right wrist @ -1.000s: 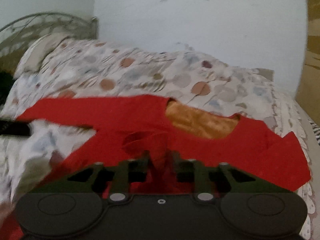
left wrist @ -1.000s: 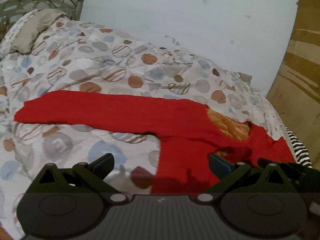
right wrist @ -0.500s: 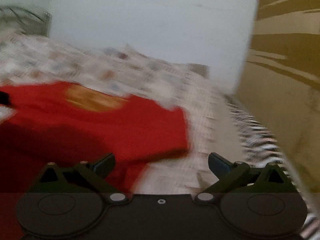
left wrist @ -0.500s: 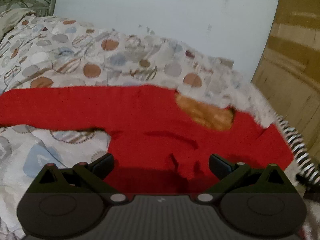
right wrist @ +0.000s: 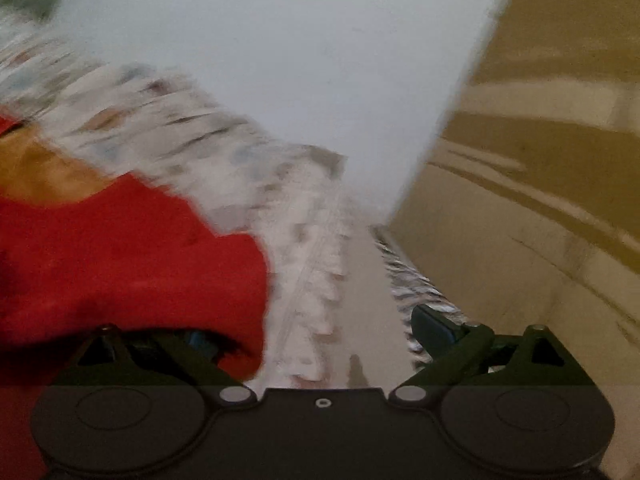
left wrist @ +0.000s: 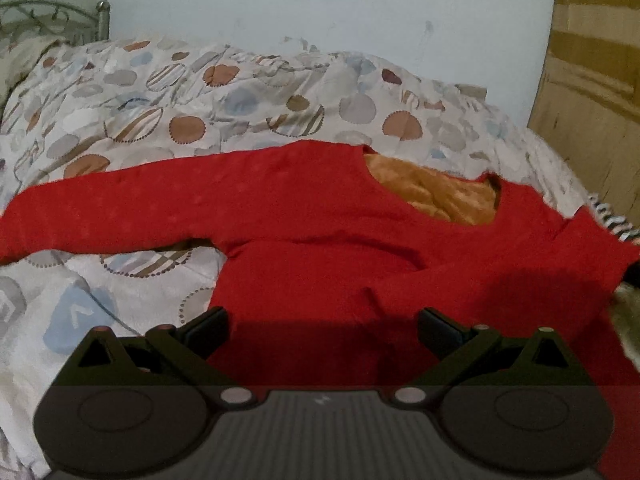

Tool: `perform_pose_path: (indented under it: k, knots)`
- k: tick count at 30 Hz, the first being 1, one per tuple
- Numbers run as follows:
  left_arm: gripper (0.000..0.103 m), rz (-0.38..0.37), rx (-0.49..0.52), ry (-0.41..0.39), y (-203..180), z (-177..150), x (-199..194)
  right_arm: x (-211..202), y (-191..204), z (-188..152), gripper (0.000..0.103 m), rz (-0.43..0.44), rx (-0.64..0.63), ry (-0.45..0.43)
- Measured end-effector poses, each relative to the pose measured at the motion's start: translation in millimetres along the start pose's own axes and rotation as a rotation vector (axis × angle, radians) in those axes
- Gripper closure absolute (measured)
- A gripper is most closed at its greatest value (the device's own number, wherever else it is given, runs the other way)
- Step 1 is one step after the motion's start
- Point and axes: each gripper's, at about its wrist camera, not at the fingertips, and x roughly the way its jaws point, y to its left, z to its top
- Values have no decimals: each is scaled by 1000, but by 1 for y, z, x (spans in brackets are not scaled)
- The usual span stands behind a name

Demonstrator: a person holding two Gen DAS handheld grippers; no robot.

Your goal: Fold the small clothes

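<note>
A red long-sleeved sweater (left wrist: 320, 240) with an orange fleece lining (left wrist: 440, 196) at the neck lies flat on the bed. Its left sleeve (left wrist: 100, 208) stretches out sideways, and its right side lies folded in over the body. My left gripper (left wrist: 322, 322) is open just above the lower body of the sweater, holding nothing. In the blurred right wrist view my right gripper (right wrist: 314, 330) stands wide at the sweater's (right wrist: 120, 260) right edge with its jaws closing slightly. The red hem drapes over its left finger; only bedding lies between the pads.
A duvet (left wrist: 200, 120) printed with circles covers the bed. A metal headboard (left wrist: 48, 16) stands at the far left, a pale wall behind. A wooden panel (right wrist: 540, 160) runs along the right, with black-and-white striped fabric (right wrist: 412, 280) at the bed's edge.
The right gripper let go of the red cloth, opened wide and swung right toward the bed's edge. The left gripper moved right and lower over the sweater's body, staying open.
</note>
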Motion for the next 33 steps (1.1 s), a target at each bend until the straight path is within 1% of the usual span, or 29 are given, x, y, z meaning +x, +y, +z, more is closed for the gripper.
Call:
perform_pose_path:
  k: [1,3,5,6,9,13,15,18,20,22,24,26,29,30,31,33]
  knots:
    - [0,13,27,12,-4,-1,3,1,-8,-1,7,-20,68,21]
    - [1,50,98,48,-13,-5,11,7,-26,-8,7,-36,214,94]
    - [1,80,147,34,-21,-11,12,16,-36,-19,7,7,282,172]
    - [1,85,155,23,-22,-12,12,20,-37,-23,7,25,298,196]
    - [1,73,139,28,-20,-12,11,22,-35,-20,7,30,292,195]
    - [1,31,88,33,-6,-7,-1,14,-34,-22,6,41,267,201]
    - [0,4,43,29,8,-6,-13,6,-37,-21,3,59,274,201]
    - [0,-24,-62,15,42,-8,-34,-18,-45,-24,1,67,271,198]
    - [0,-11,-129,-3,68,-10,-47,-38,-49,-25,1,73,272,195]
    - [0,48,-165,-30,96,-11,-57,-60,-54,-27,1,94,283,181]
    - [0,135,-175,-53,126,-12,-61,-82,-56,-28,1,113,288,174]
    - [0,207,-200,-57,155,-11,-58,-104,-54,-26,1,135,292,175]
    - [0,304,-278,-95,210,-11,-50,-137,-47,-21,1,188,295,152]
    - [0,332,-327,-98,232,-9,-45,-147,-43,-19,1,200,292,138]
    - [0,341,-371,-98,249,-8,-42,-156,-38,-17,1,209,290,127]
    - [0,324,-474,-96,288,-5,-35,-172,-28,-13,1,233,286,118]
